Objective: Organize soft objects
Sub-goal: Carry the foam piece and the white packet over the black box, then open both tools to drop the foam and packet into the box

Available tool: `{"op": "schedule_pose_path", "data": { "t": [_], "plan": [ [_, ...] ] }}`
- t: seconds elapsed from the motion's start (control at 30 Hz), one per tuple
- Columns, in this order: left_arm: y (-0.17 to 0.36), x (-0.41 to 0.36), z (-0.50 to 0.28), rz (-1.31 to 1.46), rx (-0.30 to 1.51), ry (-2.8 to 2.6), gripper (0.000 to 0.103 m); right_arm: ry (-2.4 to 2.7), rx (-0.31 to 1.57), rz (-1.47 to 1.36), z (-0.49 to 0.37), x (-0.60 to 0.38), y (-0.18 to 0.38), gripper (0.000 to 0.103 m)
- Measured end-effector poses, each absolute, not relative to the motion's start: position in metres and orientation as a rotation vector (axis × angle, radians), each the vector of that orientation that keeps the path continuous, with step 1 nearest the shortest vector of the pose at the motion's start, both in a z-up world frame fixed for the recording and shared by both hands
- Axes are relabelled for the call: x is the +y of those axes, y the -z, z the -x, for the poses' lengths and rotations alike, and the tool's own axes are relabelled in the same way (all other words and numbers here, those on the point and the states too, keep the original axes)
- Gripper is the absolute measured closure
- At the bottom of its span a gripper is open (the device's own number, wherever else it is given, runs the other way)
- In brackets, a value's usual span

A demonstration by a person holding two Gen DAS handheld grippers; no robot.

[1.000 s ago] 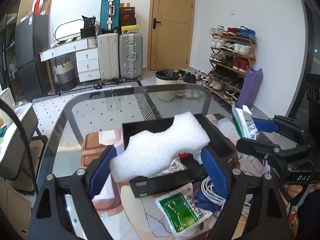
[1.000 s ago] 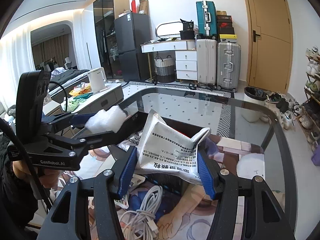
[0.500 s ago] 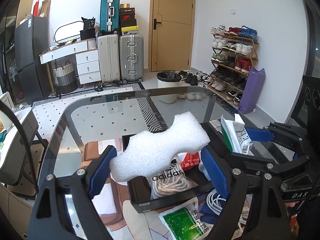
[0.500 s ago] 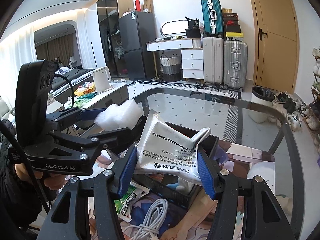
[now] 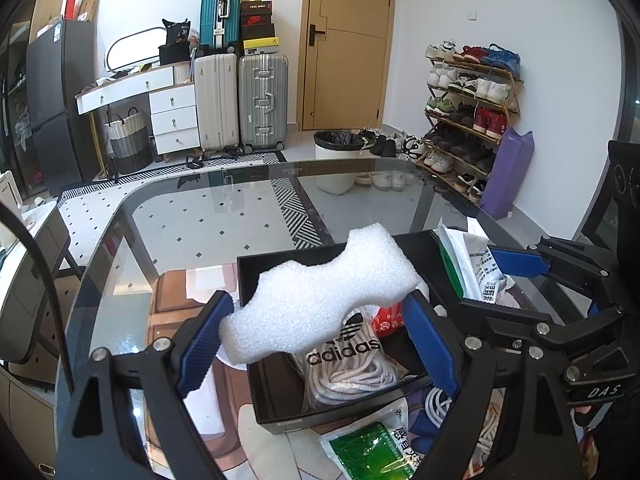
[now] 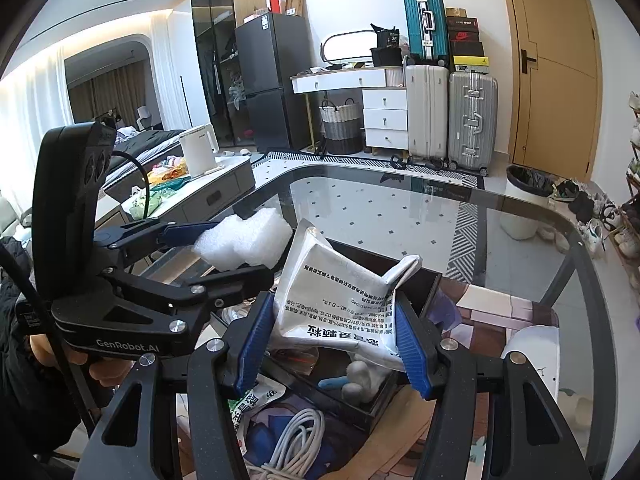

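My left gripper (image 5: 318, 330) is shut on a white foam piece (image 5: 320, 300) and holds it above the near left part of a black box (image 5: 280, 416) on the glass table. The foam also shows in the right wrist view (image 6: 244, 242). My right gripper (image 6: 332, 340) is shut on a white printed pouch (image 6: 340, 300) and holds it over the box (image 6: 428, 284); the pouch shows at the box's right side in the left wrist view (image 5: 468, 264). The box holds an adidas bag of white cord (image 5: 344, 356) and a red packet (image 5: 386, 316).
A green-and-white sachet (image 5: 372, 448) and a white cable (image 6: 296, 444) lie in front of the box on a printed mat (image 6: 508, 312). The glass table's far edge (image 5: 280, 166) curves ahead. Suitcases, a bin and a shoe rack stand beyond.
Both grippers have risen and drawn back a little with their loads. The box's inside, with the adidas bag, has come into view under the foam.
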State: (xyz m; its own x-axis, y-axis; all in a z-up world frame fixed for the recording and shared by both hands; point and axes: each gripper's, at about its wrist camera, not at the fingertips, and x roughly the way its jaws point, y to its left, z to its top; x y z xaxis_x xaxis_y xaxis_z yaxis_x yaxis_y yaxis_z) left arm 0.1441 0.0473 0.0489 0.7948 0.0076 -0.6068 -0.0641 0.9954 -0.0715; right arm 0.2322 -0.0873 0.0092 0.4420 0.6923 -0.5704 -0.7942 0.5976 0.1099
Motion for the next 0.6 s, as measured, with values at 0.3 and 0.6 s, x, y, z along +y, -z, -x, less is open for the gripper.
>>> {"op": "schedule_pose_path", "data": {
  "t": [0.3, 0.6],
  "plan": [
    [-0.043, 0.051, -0.147, 0.091, 0.658, -0.034, 0.017, -0.935, 0.629, 0.186, -0.237, -0.082, -0.003, 0.044],
    [-0.043, 0.054, -0.146, 0.103, 0.653, -0.032, 0.017, -0.919, 0.627, 0.167, -0.248, -0.08, 0.002, 0.037]
  ]
}}
